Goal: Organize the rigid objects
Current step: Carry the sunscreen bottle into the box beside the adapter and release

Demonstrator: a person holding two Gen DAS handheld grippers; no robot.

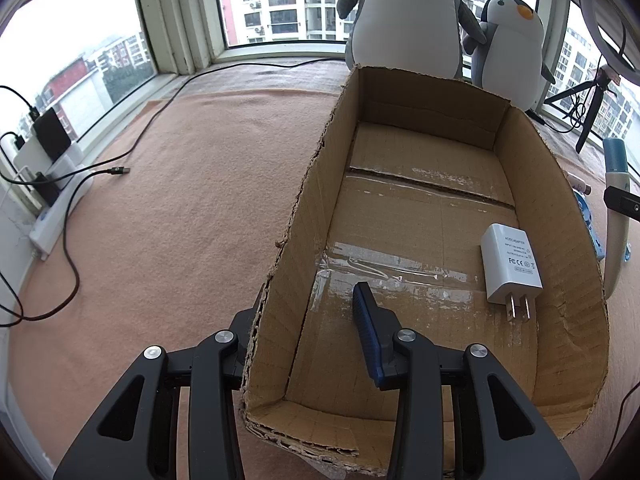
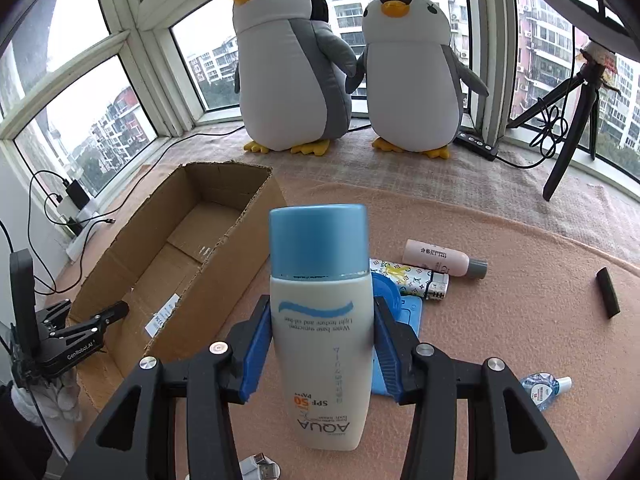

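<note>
A white sunscreen bottle with a blue cap is held upright off the carpet, with my right gripper shut on its body. An open cardboard box lies to its left, also seen in the right wrist view. A white plug adapter lies flat inside the box. My left gripper is open and straddles the box's left wall: the blue-padded finger is inside, and the other finger is outside, partly hidden by the cardboard. The bottle shows at the right edge of the left wrist view.
On the carpet right of the box lie a pink bottle, a patterned lighter, a blue flat item, a black bar and a small blue-liquid bottle. Two plush penguins, a tripod and a loose cable stand around.
</note>
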